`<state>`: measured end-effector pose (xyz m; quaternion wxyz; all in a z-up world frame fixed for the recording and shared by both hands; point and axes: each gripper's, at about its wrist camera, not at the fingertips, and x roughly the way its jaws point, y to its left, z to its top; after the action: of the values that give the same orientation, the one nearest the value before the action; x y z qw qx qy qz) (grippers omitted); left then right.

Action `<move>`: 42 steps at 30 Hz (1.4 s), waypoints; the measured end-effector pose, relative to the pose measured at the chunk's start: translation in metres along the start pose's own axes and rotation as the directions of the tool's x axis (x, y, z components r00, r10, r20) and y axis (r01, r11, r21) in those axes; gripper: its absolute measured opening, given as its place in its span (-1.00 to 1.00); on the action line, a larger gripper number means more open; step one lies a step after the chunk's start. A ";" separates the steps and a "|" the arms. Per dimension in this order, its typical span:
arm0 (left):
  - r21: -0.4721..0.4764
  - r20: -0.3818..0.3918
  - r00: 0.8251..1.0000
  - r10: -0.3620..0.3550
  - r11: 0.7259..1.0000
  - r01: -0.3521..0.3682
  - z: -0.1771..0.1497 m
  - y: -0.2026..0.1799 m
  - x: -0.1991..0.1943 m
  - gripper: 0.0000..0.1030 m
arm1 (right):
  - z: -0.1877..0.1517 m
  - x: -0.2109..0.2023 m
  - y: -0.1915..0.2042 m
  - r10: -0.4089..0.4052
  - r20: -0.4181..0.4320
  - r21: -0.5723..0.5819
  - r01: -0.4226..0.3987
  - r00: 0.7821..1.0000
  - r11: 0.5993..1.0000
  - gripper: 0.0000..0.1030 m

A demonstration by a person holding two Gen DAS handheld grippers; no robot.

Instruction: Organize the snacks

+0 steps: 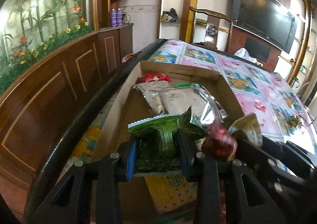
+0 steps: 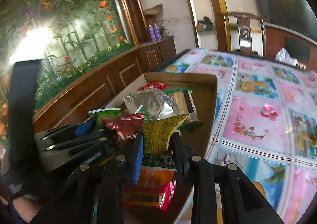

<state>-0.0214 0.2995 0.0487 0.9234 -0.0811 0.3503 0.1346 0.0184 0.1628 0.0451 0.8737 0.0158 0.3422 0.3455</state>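
A cardboard box [image 1: 179,69] [image 2: 208,93] on the patterned table holds several snack packets: silver foil packs [image 1: 176,99] [image 2: 152,103], a red pack [image 1: 154,77] at the far end, a green packet [image 1: 156,137]. My left gripper [image 1: 156,144] is over the box with the green packet between its fingers; the jaws stand partly apart. My right gripper [image 2: 157,144] is shut on a yellow packet [image 2: 160,135] above the box. A dark red packet [image 2: 122,125] [image 1: 218,142] lies between the two grippers. An orange and pink packet [image 2: 152,188] lies below the right gripper.
The table [image 2: 255,121] carries a pink and blue picture cloth and extends right. A wood-panelled wall with a flower mural [image 1: 39,26] runs along the left. A chair [image 1: 212,16] and a television [image 1: 263,20] stand beyond the table's far end.
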 end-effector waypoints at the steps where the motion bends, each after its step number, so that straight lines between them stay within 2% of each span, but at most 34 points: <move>1: -0.001 -0.005 1.000 0.007 1.000 -0.007 0.000 0.000 0.002 -0.32 | -0.001 0.006 -0.003 0.010 -0.022 0.012 -0.010 1.000 1.000 -0.39; 5: -0.007 -0.016 1.000 0.022 1.000 -0.022 0.000 0.001 0.005 -0.24 | -0.008 0.005 -0.007 0.018 -0.035 0.027 -0.017 0.999 0.999 -0.36; 7: -0.009 0.019 0.999 0.048 0.999 -0.048 0.001 0.001 -0.001 0.09 | -0.007 -0.007 -0.007 0.022 0.001 0.020 -0.022 1.000 1.000 -0.31; 8: -0.011 0.033 0.998 0.055 0.998 -0.055 0.000 0.001 -0.004 0.35 | -0.007 -0.015 -0.007 0.013 0.026 0.014 -0.014 1.000 1.000 -0.22; 9: -0.017 0.059 0.996 0.064 0.998 -0.063 0.001 0.002 -0.009 0.50 | -0.008 -0.021 -0.005 0.002 0.042 0.009 -0.003 0.999 1.000 0.02; 10: -0.021 0.082 0.994 0.073 0.997 -0.071 0.001 0.002 -0.013 0.54 | -0.009 -0.029 -0.005 -0.009 0.064 0.002 0.009 0.998 1.000 0.19; 14: -0.034 0.154 0.983 0.095 0.995 -0.091 0.004 0.003 -0.028 0.66 | -0.018 -0.063 -0.007 -0.048 0.149 -0.023 0.052 0.988 0.998 0.31; 15: -0.041 0.173 0.979 0.104 0.994 -0.098 0.004 0.004 -0.032 0.77 | -0.021 -0.070 -0.009 -0.065 0.166 -0.028 0.070 0.984 0.997 0.49; 16: -0.049 0.199 0.972 0.123 0.992 -0.115 0.004 0.003 -0.038 0.83 | -0.023 -0.077 -0.009 -0.096 0.187 -0.036 0.105 0.978 0.994 0.65; 18: -0.054 0.228 0.965 0.133 0.991 -0.124 0.005 0.001 -0.047 1.00 | -0.029 -0.095 -0.008 -0.176 0.241 -0.059 0.196 0.954 0.979 0.77; 20: -0.051 0.244 0.960 0.135 0.991 -0.126 0.003 -0.006 -0.057 1.00 | -0.035 -0.108 -0.009 -0.218 0.272 -0.070 0.245 0.937 0.967 0.85; 22: -0.031 0.228 0.961 0.156 0.988 -0.153 -0.001 -0.015 -0.062 1.00 | -0.041 -0.119 -0.012 -0.260 0.282 -0.074 0.291 0.923 0.954 0.91; 26: 0.039 0.218 0.960 0.175 0.981 -0.188 -0.002 -0.037 -0.067 1.00 | -0.045 -0.130 -0.023 -0.297 0.271 -0.053 0.322 0.916 0.945 0.93; 28: 0.060 0.247 0.954 0.169 0.980 -0.189 -0.003 -0.045 -0.074 1.00 | -0.046 -0.135 -0.028 -0.299 0.271 -0.035 0.319 0.915 0.947 0.93; 35: 0.112 0.309 0.919 0.243 0.951 -0.289 -0.009 -0.073 -0.096 1.00 | -0.049 -0.142 -0.030 -0.290 0.277 -0.037 0.312 0.916 0.949 0.93; 40: 0.134 0.285 0.926 0.248 0.946 -0.295 -0.010 -0.081 -0.091 1.00 | -0.053 -0.144 -0.023 -0.287 0.287 -0.069 0.318 0.914 0.945 0.93; 42: 0.132 0.284 0.923 0.260 0.943 -0.306 -0.010 -0.080 -0.089 1.00 | -0.053 -0.143 -0.019 -0.282 0.286 -0.082 0.317 0.916 0.945 0.93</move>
<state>-0.0677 0.2039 0.1053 0.9358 0.0698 0.2433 0.2454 -0.0780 0.0491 0.0830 0.9540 -0.0452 0.1954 0.2230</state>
